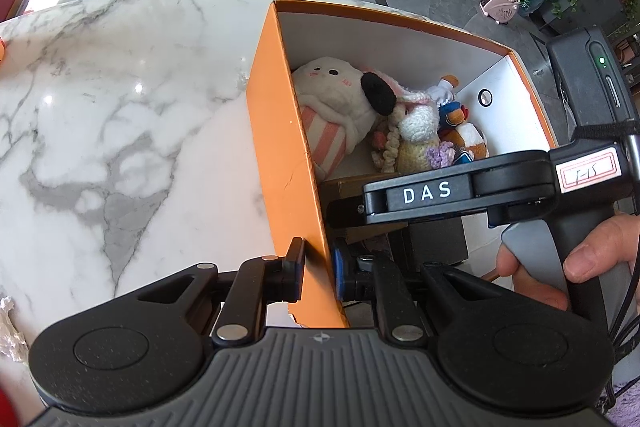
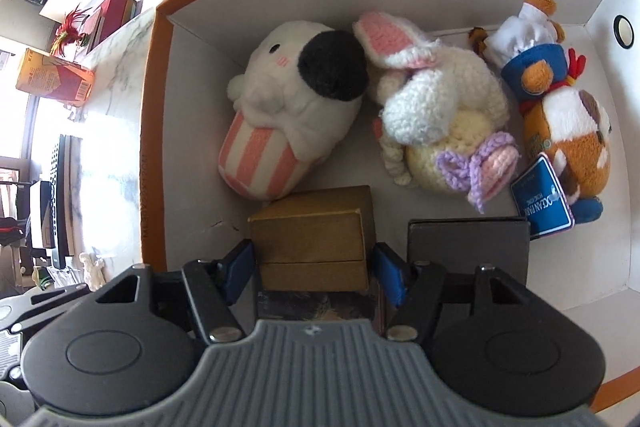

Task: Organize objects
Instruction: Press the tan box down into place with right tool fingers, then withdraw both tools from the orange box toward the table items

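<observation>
1. My left gripper (image 1: pixel 318 273) is pinched on the near wall of the tall orange cardboard box with white inside (image 1: pixel 280 131), one pad outside and one inside. I judge its job is to steady the box on the white marble worktop (image 1: pixel 120 107), so it should stay clamped.
2. My right gripper (image 2: pixel 314 269) is spread wide inside the box, its blue pads (image 2: pixel 240 267) either side of the small brown cardboard carton (image 2: pixel 312 231) without pressing it. The carton sits on the box floor, beside a flat black case (image 2: pixel 468 247).
3. The carton seems already placed; it touches the pink-striped white plush with a black nose (image 2: pixel 288 107).
4. To finish well, I should lift straight up, jaws wide, so neither pad drags the carton or clips the case.
5. The crocheted white rabbit (image 2: pixel 436 115) and the brown bird plush with a blue tag (image 2: pixel 568 139) lie further back, clear of that path.
</observation>
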Motion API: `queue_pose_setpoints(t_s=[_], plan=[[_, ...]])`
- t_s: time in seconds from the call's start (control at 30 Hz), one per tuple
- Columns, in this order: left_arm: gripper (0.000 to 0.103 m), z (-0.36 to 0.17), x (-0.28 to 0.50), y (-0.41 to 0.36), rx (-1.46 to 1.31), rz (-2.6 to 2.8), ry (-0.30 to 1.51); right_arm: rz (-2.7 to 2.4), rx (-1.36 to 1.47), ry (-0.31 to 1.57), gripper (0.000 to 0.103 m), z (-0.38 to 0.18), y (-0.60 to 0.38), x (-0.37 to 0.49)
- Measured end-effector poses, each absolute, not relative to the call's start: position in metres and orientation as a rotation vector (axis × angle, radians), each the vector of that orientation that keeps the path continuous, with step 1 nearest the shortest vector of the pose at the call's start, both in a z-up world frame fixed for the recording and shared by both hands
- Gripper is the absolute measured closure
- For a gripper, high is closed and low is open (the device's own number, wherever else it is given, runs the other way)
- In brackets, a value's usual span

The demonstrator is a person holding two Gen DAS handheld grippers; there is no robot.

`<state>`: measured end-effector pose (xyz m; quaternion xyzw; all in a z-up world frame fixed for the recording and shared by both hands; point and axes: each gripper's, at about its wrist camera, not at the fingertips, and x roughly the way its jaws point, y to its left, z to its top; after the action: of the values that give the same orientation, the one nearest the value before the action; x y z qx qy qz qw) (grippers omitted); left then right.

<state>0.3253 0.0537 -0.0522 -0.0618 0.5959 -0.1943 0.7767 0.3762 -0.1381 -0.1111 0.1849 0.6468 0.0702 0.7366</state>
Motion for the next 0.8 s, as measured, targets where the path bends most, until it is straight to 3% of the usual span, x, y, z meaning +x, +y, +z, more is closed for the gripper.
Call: queue_pose_setpoints(t_s=[0.27,0.43,0.8], plan=[[0.086,-0.053,0.326,0.054,-0.133,-0.423,1.291,0.229,0.265,1.306,0.031,-0.087,-0.133,0.368],[0.086,-0.053,0.326,0.054,-0.133,-0.423,1.291,0.224,0.101,1.229,0.059,-0.079,-0.118,0.364],[0.085,-0.054,0.325,0.055,-0.15,-0.407,1.282,0.243,0.19,1.222,0.059,-0.077,-0.141,0.367]])
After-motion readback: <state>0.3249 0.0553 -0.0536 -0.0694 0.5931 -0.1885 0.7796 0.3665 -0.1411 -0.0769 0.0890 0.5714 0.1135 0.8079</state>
